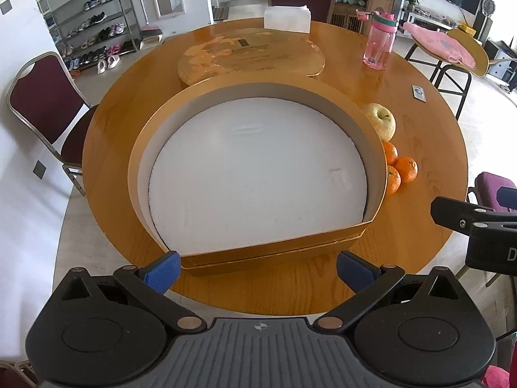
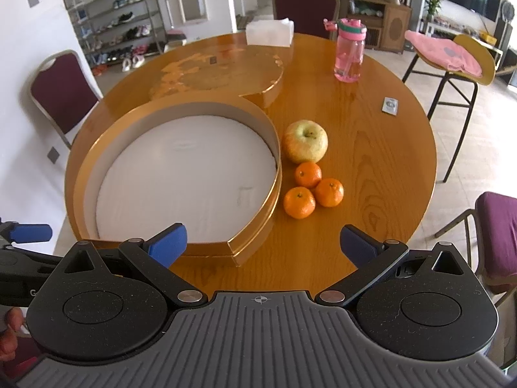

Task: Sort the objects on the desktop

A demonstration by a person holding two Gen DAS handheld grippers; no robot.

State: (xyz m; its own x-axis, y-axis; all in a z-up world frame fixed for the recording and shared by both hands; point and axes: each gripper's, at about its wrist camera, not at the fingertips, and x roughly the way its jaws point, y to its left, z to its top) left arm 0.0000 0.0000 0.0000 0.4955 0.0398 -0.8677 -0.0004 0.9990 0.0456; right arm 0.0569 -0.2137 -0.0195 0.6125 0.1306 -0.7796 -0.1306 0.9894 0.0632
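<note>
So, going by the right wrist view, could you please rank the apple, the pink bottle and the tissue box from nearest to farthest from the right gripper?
1. Apple, just ahead, beside the gold box.
2. Pink bottle, farther back, right.
3. Tissue box, at the far edge.

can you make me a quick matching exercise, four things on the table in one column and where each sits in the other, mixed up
Things:
1. apple
2. pink bottle
3. tissue pack
4. oranges

Places:
A. far edge, before the far chair
B. nearest the right gripper, beside the gold box
C. between oranges and box lid
D. far right, standing upright

Pairs: 1-C, 2-D, 3-A, 4-B
</note>
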